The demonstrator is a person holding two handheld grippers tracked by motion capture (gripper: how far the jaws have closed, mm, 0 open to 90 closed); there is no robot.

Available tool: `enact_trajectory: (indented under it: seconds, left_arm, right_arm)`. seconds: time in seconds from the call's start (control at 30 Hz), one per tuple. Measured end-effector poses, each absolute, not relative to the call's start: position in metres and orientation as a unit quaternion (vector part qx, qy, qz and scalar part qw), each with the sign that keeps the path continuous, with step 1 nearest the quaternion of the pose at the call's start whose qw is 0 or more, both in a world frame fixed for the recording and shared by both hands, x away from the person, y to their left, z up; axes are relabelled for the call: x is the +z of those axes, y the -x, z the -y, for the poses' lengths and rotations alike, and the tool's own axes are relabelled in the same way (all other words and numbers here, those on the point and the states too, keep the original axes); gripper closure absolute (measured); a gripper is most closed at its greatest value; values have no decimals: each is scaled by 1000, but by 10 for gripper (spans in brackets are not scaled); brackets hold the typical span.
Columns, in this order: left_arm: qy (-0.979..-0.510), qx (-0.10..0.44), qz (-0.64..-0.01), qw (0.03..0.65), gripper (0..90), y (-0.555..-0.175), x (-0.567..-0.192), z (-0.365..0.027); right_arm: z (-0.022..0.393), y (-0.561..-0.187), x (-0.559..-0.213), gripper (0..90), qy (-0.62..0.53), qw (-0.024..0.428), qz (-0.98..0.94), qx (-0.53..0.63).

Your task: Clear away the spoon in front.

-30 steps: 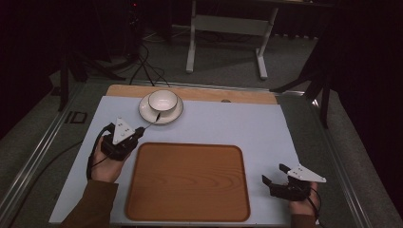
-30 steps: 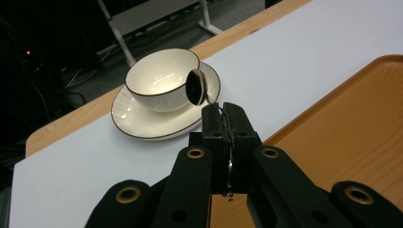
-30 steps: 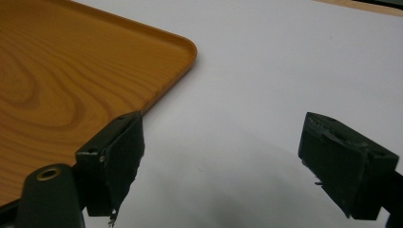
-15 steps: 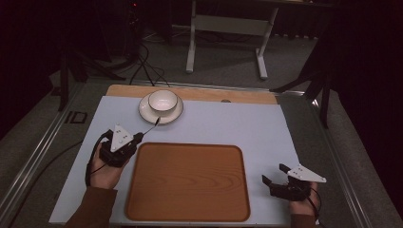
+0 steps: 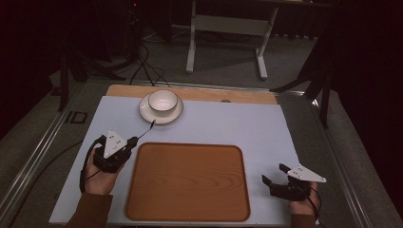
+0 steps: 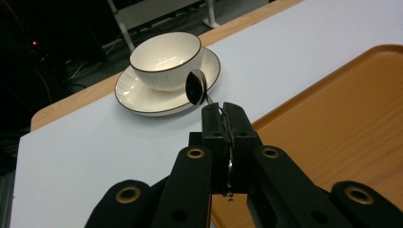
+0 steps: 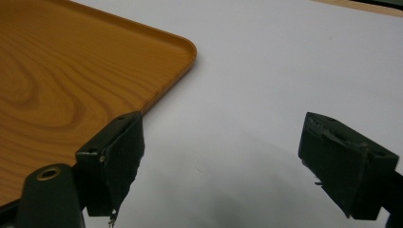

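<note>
Now that the left gripper (image 5: 127,142) has drawn back from the bowl (image 5: 162,101) toward the tray's (image 5: 187,183) corner, its jaws are clamped on the spoon (image 6: 196,87), so the spoon probably goes to the tray next. The right gripper (image 5: 275,175) rests beside the tray, jaws apart and empty.

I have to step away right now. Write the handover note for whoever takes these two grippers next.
Left gripper: shut on the spoon, held above the table near the tray's left edge, bowl end pointing at the saucer.
Right gripper: open, holding nothing, resting right of the tray.
Bowl sits on the saucer at the far side of the white mat. The tray holds nothing.
Done: spoon gripped. Left, by my guess: put the spoon down, and likely move bowl and saucer onto the tray.
</note>
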State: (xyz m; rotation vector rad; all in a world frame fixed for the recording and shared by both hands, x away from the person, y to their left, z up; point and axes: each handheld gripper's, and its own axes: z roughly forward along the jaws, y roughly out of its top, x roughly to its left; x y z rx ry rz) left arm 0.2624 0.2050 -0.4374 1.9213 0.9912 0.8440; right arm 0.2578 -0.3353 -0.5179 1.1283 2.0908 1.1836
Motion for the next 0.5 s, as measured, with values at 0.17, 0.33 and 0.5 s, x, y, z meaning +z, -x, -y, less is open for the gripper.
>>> enact_trajectory:
  seconds: [0.17, 0.33, 0.5]
  left_arm:
    - [-758, 329, -394, 402, 889, -259, -439, -206]
    - [-759, 330, -392, 402, 889, -255, -442, -205]
    - [-760, 331, -391, 400, 889, -250, -444, -205]
  right_arm:
    - [335, -258, -518, 154, -412, 240, -765, 432]
    - [335, -257, -518, 154, -412, 242, -764, 433]
    - [334, -257, -518, 154, -413, 241, -765, 432]
